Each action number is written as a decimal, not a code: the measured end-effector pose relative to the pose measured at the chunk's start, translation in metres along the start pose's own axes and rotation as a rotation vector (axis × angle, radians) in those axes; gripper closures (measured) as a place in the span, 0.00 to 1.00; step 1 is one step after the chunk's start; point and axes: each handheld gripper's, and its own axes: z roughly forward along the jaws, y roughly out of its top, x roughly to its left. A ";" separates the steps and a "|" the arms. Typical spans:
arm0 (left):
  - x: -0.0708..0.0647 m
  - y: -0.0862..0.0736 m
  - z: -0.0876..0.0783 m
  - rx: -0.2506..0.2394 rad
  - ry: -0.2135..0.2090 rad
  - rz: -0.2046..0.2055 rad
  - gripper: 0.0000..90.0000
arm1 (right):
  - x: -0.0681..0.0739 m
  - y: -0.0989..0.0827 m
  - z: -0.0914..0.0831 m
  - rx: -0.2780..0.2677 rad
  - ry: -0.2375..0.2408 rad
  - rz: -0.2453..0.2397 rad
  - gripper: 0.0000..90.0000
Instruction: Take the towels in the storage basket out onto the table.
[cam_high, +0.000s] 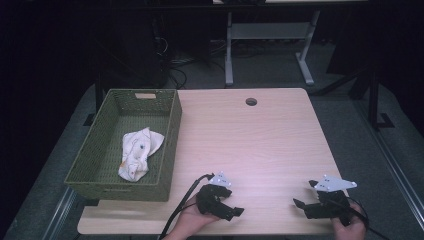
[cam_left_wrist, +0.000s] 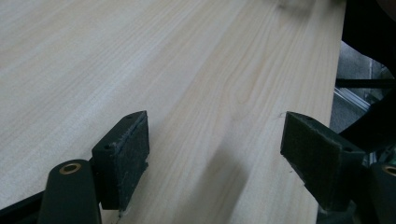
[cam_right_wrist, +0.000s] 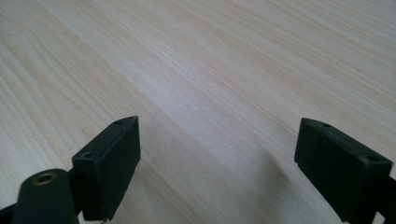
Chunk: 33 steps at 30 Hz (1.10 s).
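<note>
- Left claw (cam_high: 239, 212): held low over the near edge of the worktop (cam_high: 260, 145) by a hand (cam_high: 192, 220) entering from below; its jaws are spread wide with nothing between them, and bare wood is seen past them in the left gripper view (cam_left_wrist: 215, 135). The claw is pointed toward the middle of the near edge, roughly level.
- Right claw (cam_high: 299, 205): held in the same low, level pose by the other hand (cam_high: 350, 226), pointed inward toward the left claw; the two are kept well apart. Its jaws are likewise spread and empty, as shown in the right gripper view (cam_right_wrist: 217, 140).
- Basket (cam_high: 170, 145): a green woven one, placed at the left edge of the worktop, farther off than both claws.
- Cloth (cam_high: 137, 152): a crumpled white piece, lying inside the basket on its floor.
- Step in hand: judged to be a rest or ready pose, nothing being gripped. Should the cloth be wanted next, a reach forward and leftward over the basket wall would be required of the left claw, followed by a descent and a pinch on a raised fold.
</note>
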 end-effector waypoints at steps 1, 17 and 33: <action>0.001 0.001 0.000 0.002 0.000 -0.002 0.26 | 0.000 0.000 0.000 0.000 0.000 0.000 0.16; 0.008 0.041 -0.028 -0.016 0.001 0.000 0.25 | 0.005 0.004 0.001 0.009 -0.010 -0.007 0.16; 0.035 0.072 -0.066 -0.011 0.077 -0.044 0.21 | 0.005 0.003 -0.002 0.003 -0.011 -0.005 0.16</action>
